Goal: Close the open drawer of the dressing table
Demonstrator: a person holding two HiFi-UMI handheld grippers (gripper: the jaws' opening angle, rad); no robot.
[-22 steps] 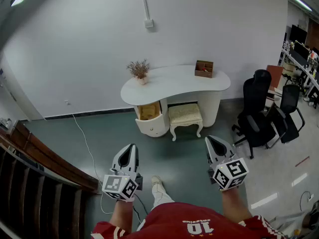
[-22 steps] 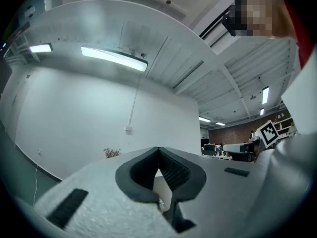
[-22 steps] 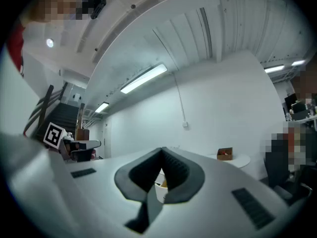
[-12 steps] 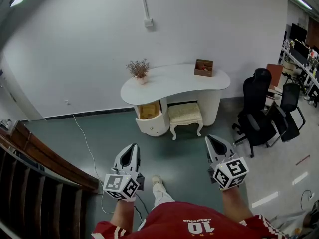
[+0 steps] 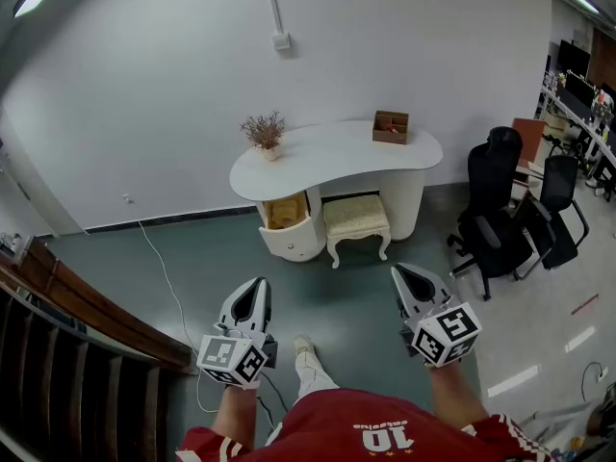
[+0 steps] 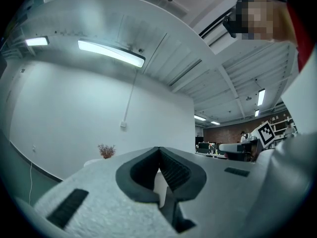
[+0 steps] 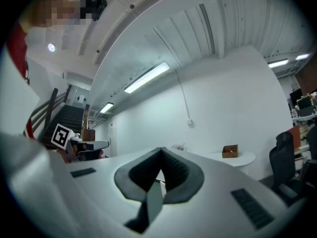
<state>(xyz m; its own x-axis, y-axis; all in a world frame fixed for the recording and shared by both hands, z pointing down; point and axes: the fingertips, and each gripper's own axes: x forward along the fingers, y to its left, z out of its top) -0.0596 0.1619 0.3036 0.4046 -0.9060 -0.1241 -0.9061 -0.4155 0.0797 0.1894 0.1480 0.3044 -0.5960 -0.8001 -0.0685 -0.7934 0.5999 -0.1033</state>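
Observation:
A white kidney-shaped dressing table (image 5: pixel 337 152) stands against the far wall. Its top drawer (image 5: pixel 286 214) on the left pedestal is pulled out, with a yellowish inside showing. My left gripper (image 5: pixel 257 285) is held low at the lower left, far from the table, its jaws shut with nothing between them. My right gripper (image 5: pixel 398 272) is at the lower right, likewise shut and empty, pointing toward the table. In the left gripper view the gripper (image 6: pixel 159 149) meets at its tips. In the right gripper view the gripper (image 7: pixel 161 150) does the same, and the table (image 7: pixel 237 157) shows beyond it.
A cream stool (image 5: pixel 356 221) sits under the table. On top stand a dried-flower pot (image 5: pixel 265 135) and a wooden box (image 5: pixel 390 126). Black office chairs (image 5: pixel 505 215) stand at the right. A wooden stair rail (image 5: pixel 87 311) runs at the left, and a white cable (image 5: pixel 164 268) crosses the green floor.
The view has shifted slightly; the table sits a touch further left and higher in the head view. Both grippers have kept their places and stay shut.

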